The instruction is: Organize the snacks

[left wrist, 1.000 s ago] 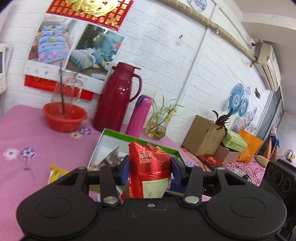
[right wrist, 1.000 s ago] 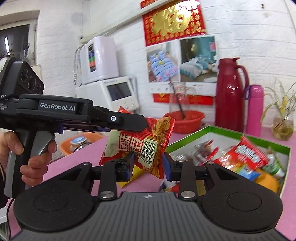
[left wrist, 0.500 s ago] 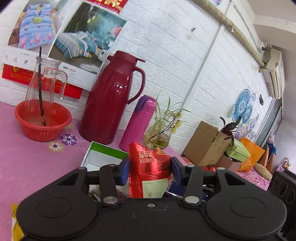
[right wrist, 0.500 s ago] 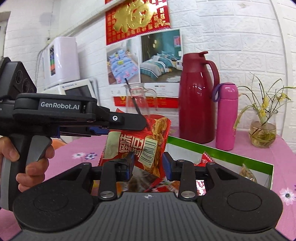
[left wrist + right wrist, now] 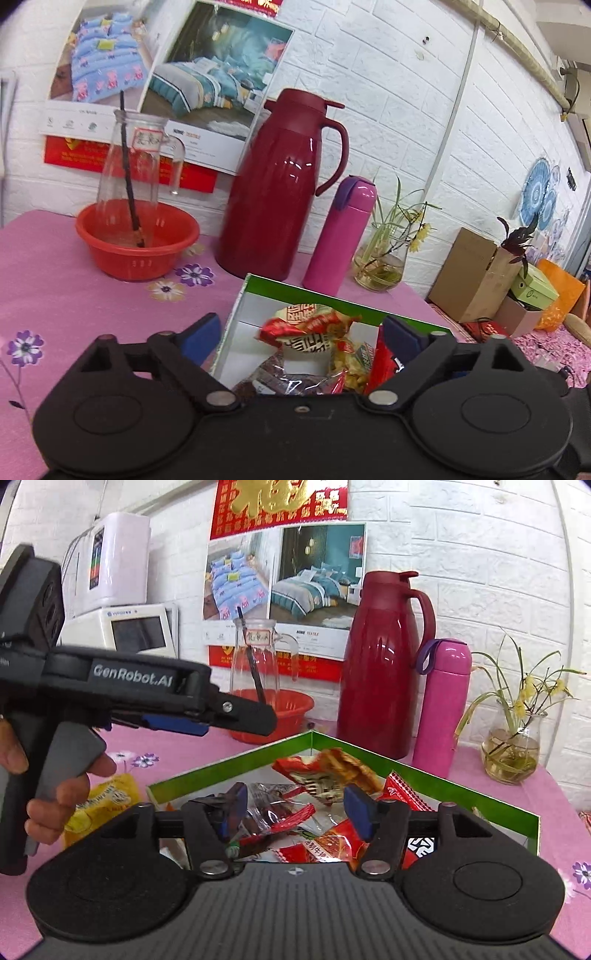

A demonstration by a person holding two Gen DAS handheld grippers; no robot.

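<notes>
Left wrist view: the left gripper (image 5: pixel 301 338) is spread wide and holds nothing. A red snack (image 5: pixel 306 328) lies in the green box (image 5: pixel 332 297) on the pink table (image 5: pixel 74 295).

Right wrist view: the right gripper (image 5: pixel 293 805) is spread too (nothing in it). The red snack (image 5: pixel 328 770) rests on other packets in the box (image 5: pixel 424 775). A yellow packet (image 5: pixel 107 797) lies outside.

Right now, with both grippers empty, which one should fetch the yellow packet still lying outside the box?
Left, probably. The yellow packet lies on the cloth beside the box, just below the left hand-held gripper, which is open. The right hand-held gripper, also open, hovers over the box's middle.
</notes>
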